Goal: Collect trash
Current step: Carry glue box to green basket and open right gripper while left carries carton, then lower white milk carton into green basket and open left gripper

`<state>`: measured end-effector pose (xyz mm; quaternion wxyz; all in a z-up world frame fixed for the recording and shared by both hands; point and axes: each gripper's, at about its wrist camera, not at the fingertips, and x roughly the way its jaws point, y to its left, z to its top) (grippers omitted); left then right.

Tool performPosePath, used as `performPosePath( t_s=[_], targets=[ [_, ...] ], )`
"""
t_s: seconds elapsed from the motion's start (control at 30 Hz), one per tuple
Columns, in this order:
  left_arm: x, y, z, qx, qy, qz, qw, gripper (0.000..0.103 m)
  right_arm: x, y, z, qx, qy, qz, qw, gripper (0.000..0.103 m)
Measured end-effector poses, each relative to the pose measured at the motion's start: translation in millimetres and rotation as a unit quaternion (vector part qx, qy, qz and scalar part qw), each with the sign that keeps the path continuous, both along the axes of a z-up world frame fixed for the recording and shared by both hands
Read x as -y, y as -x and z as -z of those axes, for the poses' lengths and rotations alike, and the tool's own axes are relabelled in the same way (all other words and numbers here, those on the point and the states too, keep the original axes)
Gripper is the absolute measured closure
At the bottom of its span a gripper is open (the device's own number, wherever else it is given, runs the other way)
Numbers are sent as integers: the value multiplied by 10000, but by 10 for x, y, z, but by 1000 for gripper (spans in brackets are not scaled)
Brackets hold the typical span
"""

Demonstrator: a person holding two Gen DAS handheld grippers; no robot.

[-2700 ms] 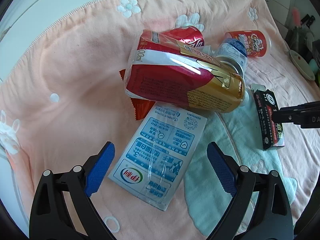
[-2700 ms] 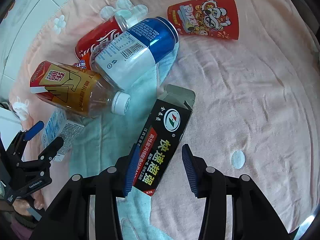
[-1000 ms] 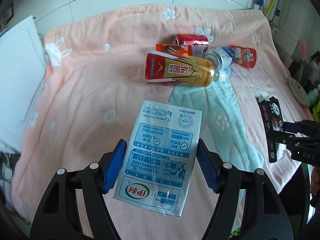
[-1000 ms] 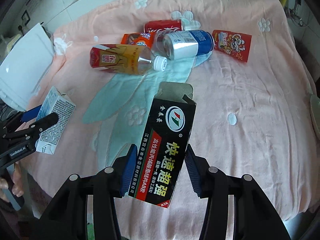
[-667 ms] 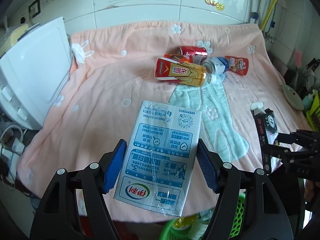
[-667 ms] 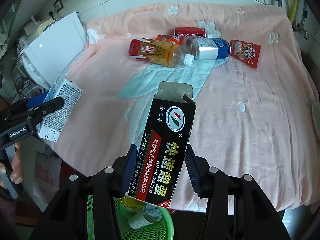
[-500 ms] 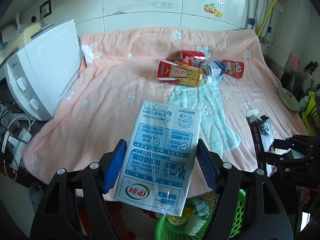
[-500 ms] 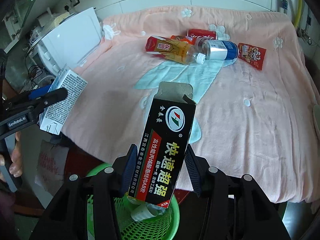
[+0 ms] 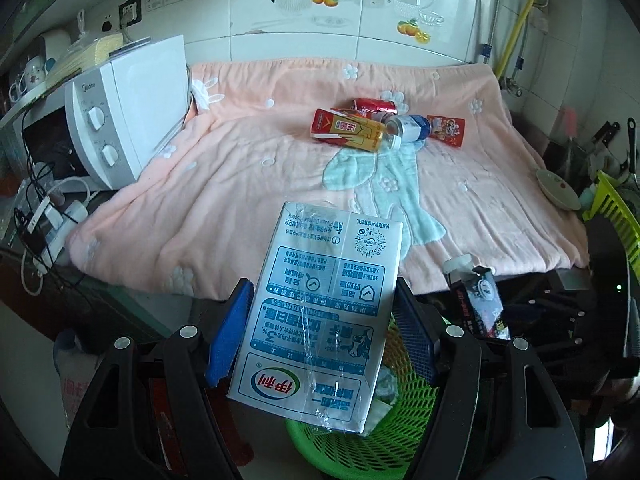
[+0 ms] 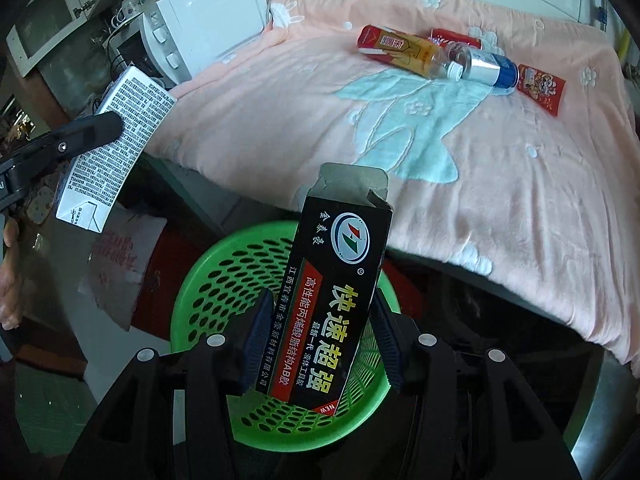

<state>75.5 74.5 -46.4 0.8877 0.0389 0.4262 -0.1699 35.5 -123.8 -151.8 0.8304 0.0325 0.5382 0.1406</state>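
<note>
My left gripper is shut on a white and blue milk carton, held above a green mesh basket on the floor. My right gripper is shut on a black glue box with its top flap open, held over the same green basket. The milk carton also shows at the left of the right wrist view, and the black box at the right of the left wrist view. On the pink blanket lie a tea bottle, a red can, a blue and white can and a red packet.
A white microwave stands at the blanket's left end with cables and a power strip beside it. A small dish and a yellow-green rack are at the right. The tiled wall is behind.
Both grippers have pulled back from the blanket and off its front edge, still holding the milk carton and the black box. The green basket has come into view below them.
</note>
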Motion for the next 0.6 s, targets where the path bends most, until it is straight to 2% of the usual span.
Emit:
performPosePath(
  t_s=[0.13, 0.23, 0.37, 0.6],
  targets=[
    [4, 187, 116, -143, 40, -64, 9999, 35, 11, 75, 85, -126, -66, -45, 9999, 53],
    [10, 281, 181, -231, 89, -109, 9996, 35, 30, 119, 50, -48, -85, -71, 9999, 44],
    [31, 334, 231, -312, 184, -138, 9992, 34, 70, 150, -34, 88, -50, -40, 9999, 44],
    [226, 383, 303, -366, 166, 84, 9992, 34, 212, 165, -221, 371, 19, 107, 9993, 42]
  ],
)
